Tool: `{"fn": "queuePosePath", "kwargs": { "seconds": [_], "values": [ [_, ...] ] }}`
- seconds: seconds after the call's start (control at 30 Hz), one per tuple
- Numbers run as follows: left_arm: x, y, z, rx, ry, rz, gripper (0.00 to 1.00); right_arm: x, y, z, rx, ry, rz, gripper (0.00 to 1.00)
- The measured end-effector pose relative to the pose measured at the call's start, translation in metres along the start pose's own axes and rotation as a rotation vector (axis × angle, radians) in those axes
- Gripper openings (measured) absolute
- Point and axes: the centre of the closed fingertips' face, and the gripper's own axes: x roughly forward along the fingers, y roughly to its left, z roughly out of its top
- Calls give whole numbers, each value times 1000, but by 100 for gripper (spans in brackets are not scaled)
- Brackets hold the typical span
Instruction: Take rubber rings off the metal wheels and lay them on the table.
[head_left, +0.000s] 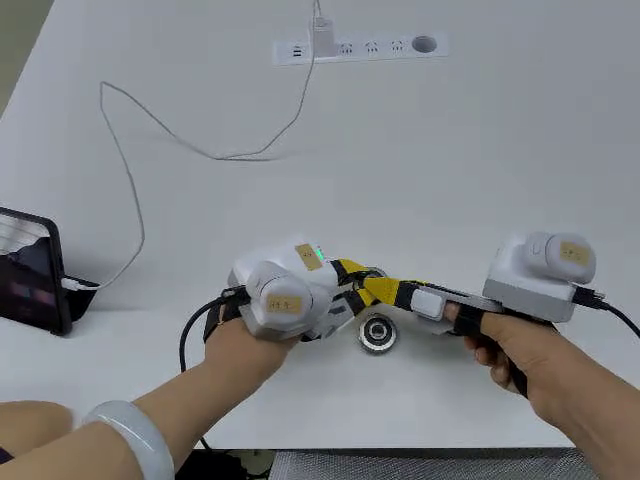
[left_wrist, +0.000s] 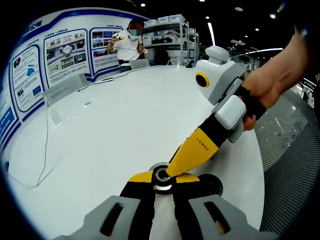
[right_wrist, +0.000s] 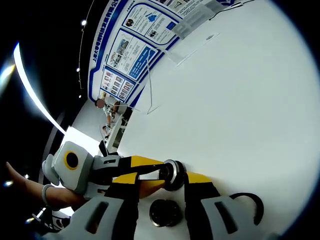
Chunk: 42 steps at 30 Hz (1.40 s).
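Looking down in the head view at a white tabletop (head_left: 480, 150), with a long white power strip (head_left: 360, 46) at the far edge and a thin white cable (head_left: 130, 180) trailing toward a dark phone (head_left: 30, 268) cut off by the left border. Finding the left gripper (head_left: 354, 273) and the right gripper (head_left: 373, 284) meeting tip to tip near the front edge, both crowding a small metal wheel with a black rubber ring (head_left: 370, 273), mostly hidden behind yellow tips. Showing a second metal wheel (head_left: 378, 333) resting on the table just in front, apart from both tools.

Moving to the left gripper view: clamping the small wheel (left_wrist: 162, 176) between narrow-set yellow fingers, with one jaw of the right gripper touching its rim from the upper right. Catching a dark round shape (left_wrist: 210, 184) just beside, partly covered and too unclear to name.

Turning to the right gripper view: flanking the same wheel (right_wrist: 172, 173) with fingers set narrowly either side, pressing or merely touching being impossible to tell. Showing the second wheel (right_wrist: 165, 212) lying below, and a loose black rubber ring (right_wrist: 246, 195) half hidden beyond one jaw.
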Motion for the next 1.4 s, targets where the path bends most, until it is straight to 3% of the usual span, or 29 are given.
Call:
{"fn": "queuePosePath", "kwargs": {
  "seconds": [1.0, 1.13, 1.4],
  "values": [
    [0, 0, 0, -1, -3, -3, 14, -3, -2, 2, -5, 3, -5, 29],
    [0, 0, 0, -3, -4, -1, 14, -5, -3, 5, -24, -8, -6, 21],
    [0, 0, 0, -4, -5, -2, 14, -1, -7, 2, -28, 0, -25, 26]
  ]
}}
